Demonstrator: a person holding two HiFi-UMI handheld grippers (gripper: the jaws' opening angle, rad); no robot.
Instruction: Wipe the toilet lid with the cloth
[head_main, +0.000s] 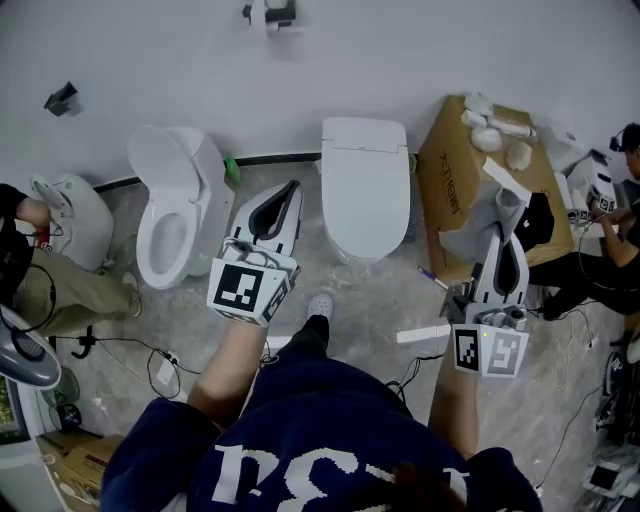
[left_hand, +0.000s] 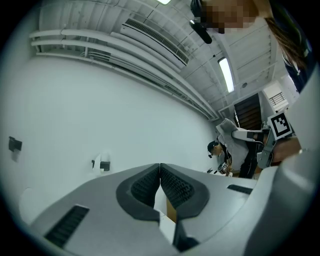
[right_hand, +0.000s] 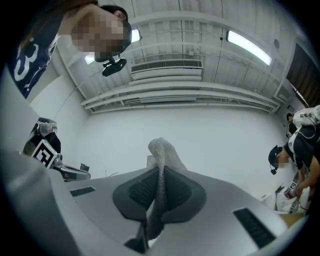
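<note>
We log an open toilet (head_main: 168, 225) at far left. Left gripper (left_hand: 160, 169): jaws pressed together, nothing between them. Toilet lid (head_main: 365, 185): white, down, centre, against the wall. Right gripper (right_hand: 159, 172): jaws clamped on the grey cloth (right_hand: 162, 150), held apart from the lid, beside a cardboard box (head_main: 452, 190).

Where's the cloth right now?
The cloth is pinched in the right tool, at the right of the head view, in front of the cardboard box and right of the closed toilet.
</note>
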